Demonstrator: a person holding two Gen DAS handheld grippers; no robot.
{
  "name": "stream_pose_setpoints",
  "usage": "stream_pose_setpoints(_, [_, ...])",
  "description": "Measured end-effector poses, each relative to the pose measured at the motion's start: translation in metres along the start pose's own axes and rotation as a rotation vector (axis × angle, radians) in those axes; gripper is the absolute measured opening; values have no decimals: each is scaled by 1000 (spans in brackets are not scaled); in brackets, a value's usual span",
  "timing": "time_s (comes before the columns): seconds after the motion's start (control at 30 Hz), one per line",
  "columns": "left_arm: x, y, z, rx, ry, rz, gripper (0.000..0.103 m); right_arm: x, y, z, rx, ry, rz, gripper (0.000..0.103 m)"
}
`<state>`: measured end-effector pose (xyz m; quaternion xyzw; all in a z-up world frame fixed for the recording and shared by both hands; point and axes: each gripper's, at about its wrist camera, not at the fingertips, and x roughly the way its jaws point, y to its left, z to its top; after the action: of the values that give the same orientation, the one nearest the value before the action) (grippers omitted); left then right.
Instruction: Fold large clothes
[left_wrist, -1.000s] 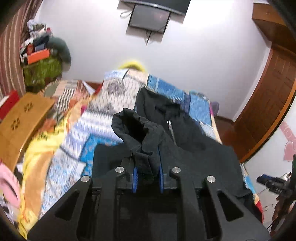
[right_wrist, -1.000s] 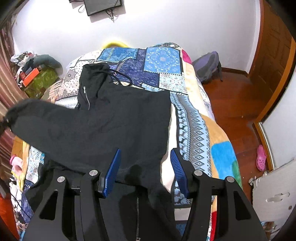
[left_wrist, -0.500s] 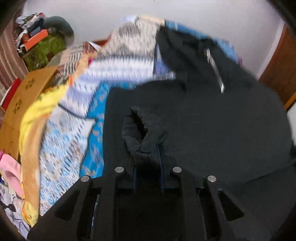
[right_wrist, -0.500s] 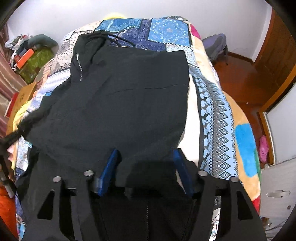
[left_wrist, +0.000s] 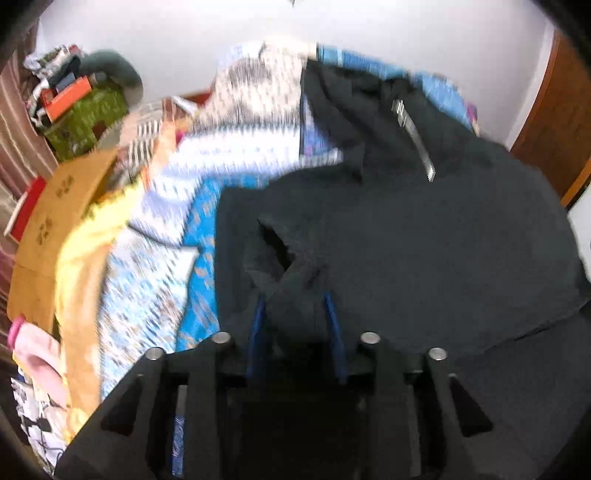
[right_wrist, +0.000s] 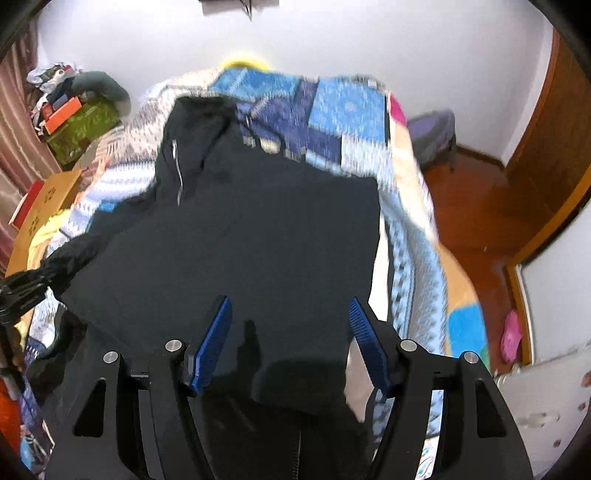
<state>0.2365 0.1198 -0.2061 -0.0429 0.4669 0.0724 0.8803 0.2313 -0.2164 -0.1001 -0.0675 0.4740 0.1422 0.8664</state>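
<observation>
Beneath me I see a patchwork quilt (right_wrist: 343, 107) covering the bed. A cardboard box (left_wrist: 55, 221) sits at its left edge, a green box (right_wrist: 83, 129) of clutter behind it. A purple backpack (right_wrist: 432, 136) rests on the wooden floor (right_wrist: 480, 206).

Black hooded jacket (right_wrist: 240, 240) with a silver zip (left_wrist: 413, 136) is lying on a patchwork bedspread (right_wrist: 332, 110) showing blue, navy, white and pink squares. Beside the jacket's right edge, the bedspread is showing a blue-and-white diamond border, then orange and turquoise patches. Left of the jacket, a tan board (left_wrist: 62, 206) and a green box (right_wrist: 85, 129) are showing. Gripper pads (right_wrist: 210, 343) are showing blue against black frames.
</observation>
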Motion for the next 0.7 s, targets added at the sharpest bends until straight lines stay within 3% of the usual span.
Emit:
stream_pose_setpoints(0.1, [-29,-4,17,29,-104,21,51,-8,5,14,-7,-52,16,62])
stream_pose_setpoints(0.37, [-78,-16,80,77,-296,-28,63,-12,23,57,-36,-150,46,62])
stream_pose_setpoints(0.53, [-69,-22,119,64,-338,-47,64,-1,27,87,-18,-175,86,62])
stream_pose_setpoints(0.7, [-27,-22,154,23,-289,-59,64,20,26,122,31,-172,124,62])
